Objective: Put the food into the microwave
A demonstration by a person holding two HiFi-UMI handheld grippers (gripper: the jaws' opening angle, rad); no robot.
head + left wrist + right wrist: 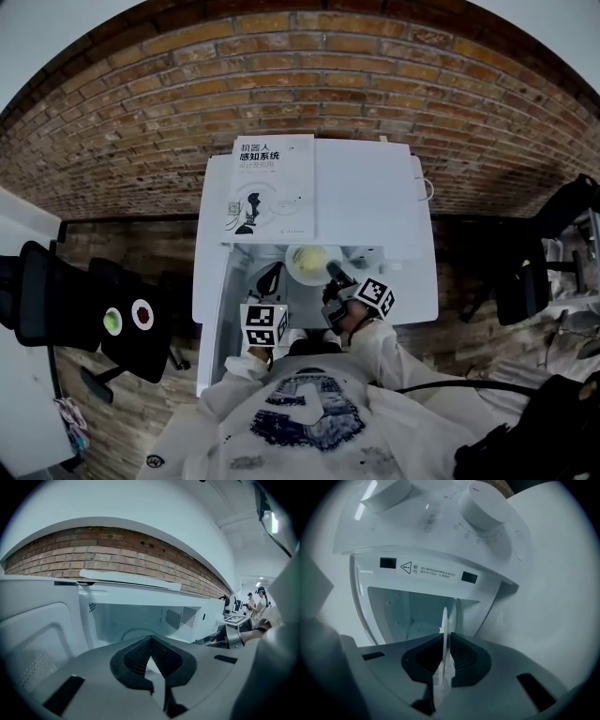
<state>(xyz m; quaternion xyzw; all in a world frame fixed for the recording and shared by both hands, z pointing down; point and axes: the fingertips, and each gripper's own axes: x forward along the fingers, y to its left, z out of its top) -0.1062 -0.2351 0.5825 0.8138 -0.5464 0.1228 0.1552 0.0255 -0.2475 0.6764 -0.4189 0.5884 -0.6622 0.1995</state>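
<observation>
White microwave [366, 202] is sitting on a white table [420, 292] against a brick wall [300, 75], with a book [272, 186] lying flat on its top. Door [208, 319] is standing open to the left, and the cavity [140, 618] is showing bare walls and a round floor plate. Right gripper [334, 275] is pinching the rim of a plate [293, 273] carrying pale yellowish food [309, 259]. In the right gripper view the plate [444, 620] is showing edge-on, clamped between the pads, with the open cavity behind it and the two control knobs [486, 501] above. The plate is hanging just in front of the cavity mouth; whether it is crossing the threshold cannot be told. Left gripper [273, 276] is hovering just beside the plate on the door side, its jaws pressed together on nothing and pointing into the cavity.
</observation>
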